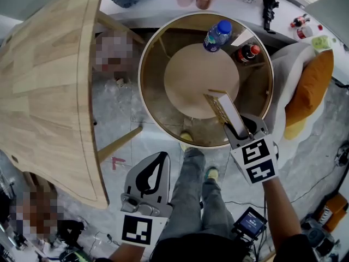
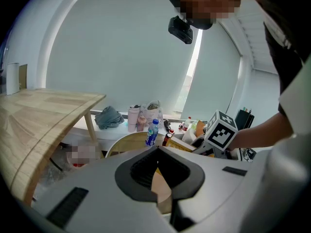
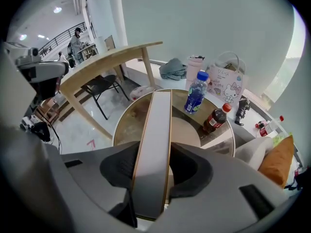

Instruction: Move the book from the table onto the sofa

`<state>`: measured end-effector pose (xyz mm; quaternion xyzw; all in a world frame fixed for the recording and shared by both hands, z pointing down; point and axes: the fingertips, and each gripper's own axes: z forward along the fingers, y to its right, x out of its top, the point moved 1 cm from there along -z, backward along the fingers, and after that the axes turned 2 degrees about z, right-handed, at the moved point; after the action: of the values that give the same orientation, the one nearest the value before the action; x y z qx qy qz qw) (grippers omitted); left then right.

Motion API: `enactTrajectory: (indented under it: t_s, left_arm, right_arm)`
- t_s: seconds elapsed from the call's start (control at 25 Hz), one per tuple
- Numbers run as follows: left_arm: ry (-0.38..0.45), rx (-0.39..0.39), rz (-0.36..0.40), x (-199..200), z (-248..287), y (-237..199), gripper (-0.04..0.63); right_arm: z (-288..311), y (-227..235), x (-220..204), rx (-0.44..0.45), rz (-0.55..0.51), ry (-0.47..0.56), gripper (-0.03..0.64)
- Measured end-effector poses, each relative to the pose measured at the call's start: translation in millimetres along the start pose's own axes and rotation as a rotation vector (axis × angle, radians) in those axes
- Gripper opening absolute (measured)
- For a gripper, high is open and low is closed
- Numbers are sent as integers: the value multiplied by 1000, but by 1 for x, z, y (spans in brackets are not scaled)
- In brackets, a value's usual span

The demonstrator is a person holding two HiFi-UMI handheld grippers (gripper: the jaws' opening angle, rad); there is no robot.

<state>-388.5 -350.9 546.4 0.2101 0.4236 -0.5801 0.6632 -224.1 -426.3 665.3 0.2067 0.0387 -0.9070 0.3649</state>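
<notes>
The book (image 1: 224,109) stands on edge above the round glass table (image 1: 140,81), pinched by the right gripper (image 1: 238,129), so the pick-up seems in hand; next, lift it clear and carry it to the sofa (image 1: 281,91), while the left gripper (image 1: 162,157) hangs pressed together, empty.

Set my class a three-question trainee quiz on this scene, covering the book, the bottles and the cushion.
1. True or false: the right gripper grips the book.
2. Which bottle on the round table has a blue cap? A, the water bottle; B, the cola bottle.
3. Fill in: in the head view, the orange cushion lies to the table's ___.
Key: 1 true; 2 A; 3 right.
</notes>
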Motion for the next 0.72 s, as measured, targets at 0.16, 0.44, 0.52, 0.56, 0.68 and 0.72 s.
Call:
enactTrajectory:
  t_s: [0.16, 0.44, 0.52, 0.56, 0.68, 0.72]
  left_arm:
    - [5, -7, 8, 3, 1, 1, 8]
    - [15, -28, 27, 12, -5, 7, 8]
    - [27, -35, 35, 20, -8, 9, 8]
    - [34, -38, 40, 24, -9, 11, 8]
    - [54, -51, 57, 39, -13, 18, 8]
    - [61, -55, 64, 44, -14, 21, 8]
  right_arm:
    - [2, -2, -2, 3, 8, -22, 162]
    - [-9, -4, -5, -8, -20, -47, 152]
    - [-20, -3, -3, -11, -12, -45, 152]
    - [-27, -2, -2, -14, -6, -40, 152]
    - [-49, 4, 2, -34, 6, -15, 150]
    - [-57, 7, 4, -43, 8, -6, 152]
